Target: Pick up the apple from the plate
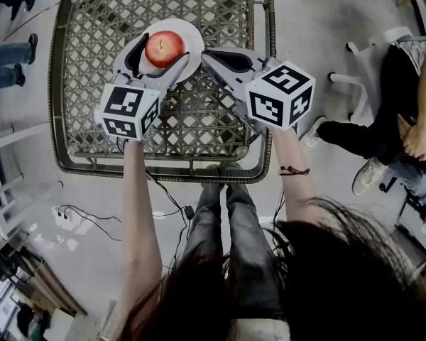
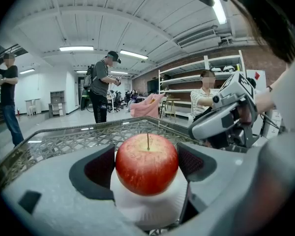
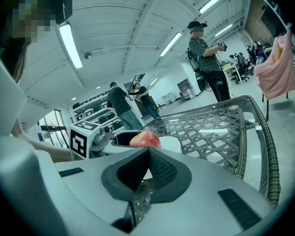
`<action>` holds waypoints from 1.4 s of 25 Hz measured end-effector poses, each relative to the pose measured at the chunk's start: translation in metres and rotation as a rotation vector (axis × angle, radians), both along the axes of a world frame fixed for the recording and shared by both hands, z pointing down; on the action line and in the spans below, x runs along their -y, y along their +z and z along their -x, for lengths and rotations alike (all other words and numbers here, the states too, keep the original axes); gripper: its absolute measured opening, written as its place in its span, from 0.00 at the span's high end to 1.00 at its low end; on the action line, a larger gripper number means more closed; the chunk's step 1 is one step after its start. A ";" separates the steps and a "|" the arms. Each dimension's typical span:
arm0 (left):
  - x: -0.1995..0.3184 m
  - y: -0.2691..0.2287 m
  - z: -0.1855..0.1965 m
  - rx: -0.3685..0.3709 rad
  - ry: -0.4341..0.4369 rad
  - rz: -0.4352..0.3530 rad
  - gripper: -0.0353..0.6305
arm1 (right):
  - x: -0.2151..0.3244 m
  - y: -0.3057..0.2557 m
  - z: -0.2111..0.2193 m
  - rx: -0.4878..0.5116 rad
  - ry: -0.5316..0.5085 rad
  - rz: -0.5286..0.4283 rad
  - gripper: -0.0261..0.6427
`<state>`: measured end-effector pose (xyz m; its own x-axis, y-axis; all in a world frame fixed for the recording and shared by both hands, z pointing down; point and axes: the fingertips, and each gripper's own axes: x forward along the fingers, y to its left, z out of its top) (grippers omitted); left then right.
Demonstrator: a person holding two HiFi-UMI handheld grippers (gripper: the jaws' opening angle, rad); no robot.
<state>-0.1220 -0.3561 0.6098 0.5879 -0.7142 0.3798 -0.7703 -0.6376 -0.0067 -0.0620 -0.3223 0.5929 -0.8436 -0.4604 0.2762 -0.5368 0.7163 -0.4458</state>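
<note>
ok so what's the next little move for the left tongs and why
Probably close the left tongs on the apple. They are open and straddle it, one jaw at each side, while it sits on the plate. The right tongs are shut and off to the side, so the left pair looks placed to grip before any lift.

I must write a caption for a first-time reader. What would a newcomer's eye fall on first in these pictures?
First, the red apple on a white plate at the far side of the lattice table, with the left gripper holding open jaws on either side of it. Next, the right gripper, jaws shut and empty, just right of the plate.
</note>
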 end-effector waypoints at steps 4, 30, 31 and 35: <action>0.001 0.001 0.000 0.010 0.000 0.007 0.36 | 0.002 0.000 0.001 0.000 0.003 0.002 0.95; -0.009 -0.027 0.013 -0.029 -0.083 0.036 0.36 | 0.001 -0.017 0.002 0.007 0.024 0.017 0.95; -0.010 -0.030 0.012 -0.037 -0.086 0.040 0.36 | 0.000 -0.020 0.002 0.006 0.025 0.019 0.95; -0.016 -0.044 0.012 -0.047 -0.095 0.044 0.36 | -0.003 -0.031 0.003 0.003 0.023 0.018 0.95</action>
<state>-0.1342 -0.3398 0.5660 0.5359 -0.7510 0.3857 -0.8263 -0.5603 0.0572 -0.0650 -0.3195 0.5616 -0.8336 -0.4747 0.2825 -0.5520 0.6954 -0.4601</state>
